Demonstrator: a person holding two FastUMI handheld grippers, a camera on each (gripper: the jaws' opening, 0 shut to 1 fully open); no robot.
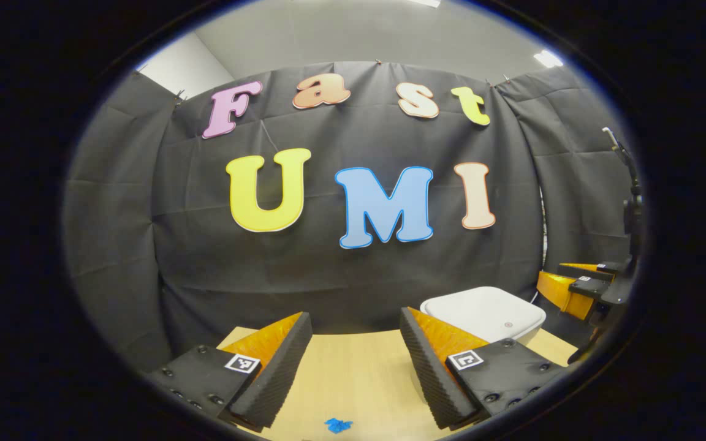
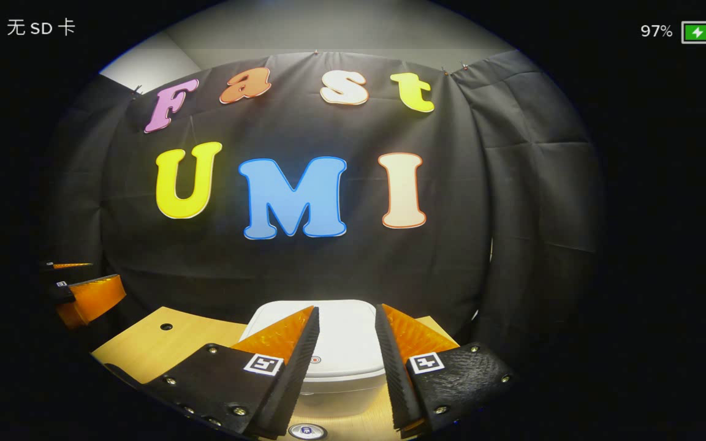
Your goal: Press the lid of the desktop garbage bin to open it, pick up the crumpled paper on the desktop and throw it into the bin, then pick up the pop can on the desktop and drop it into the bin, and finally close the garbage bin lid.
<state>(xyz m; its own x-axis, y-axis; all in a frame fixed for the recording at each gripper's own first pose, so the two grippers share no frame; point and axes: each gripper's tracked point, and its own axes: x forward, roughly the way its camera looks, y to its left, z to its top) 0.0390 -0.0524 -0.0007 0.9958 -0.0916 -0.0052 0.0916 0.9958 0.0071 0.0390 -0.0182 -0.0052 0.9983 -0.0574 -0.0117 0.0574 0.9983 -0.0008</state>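
Tongs on both sides released, grasping nothing: right tongs (image 2: 347,367) poised just before the bin (image 2: 341,343), left tongs (image 1: 356,367) over bare bench (image 1: 353,367). Lid (image 1: 488,312) shut, so either nothing begun or all finished; cannot tell. Small blue scrap (image 1: 338,424) on bench. Round can-like top (image 2: 307,431) at the right gripper view's lower edge.

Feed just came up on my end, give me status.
Left gripper open, empty, over the table. Right gripper open, empty, lined up on the bin. Lid shut, not yet pressed. Nothing in the way.
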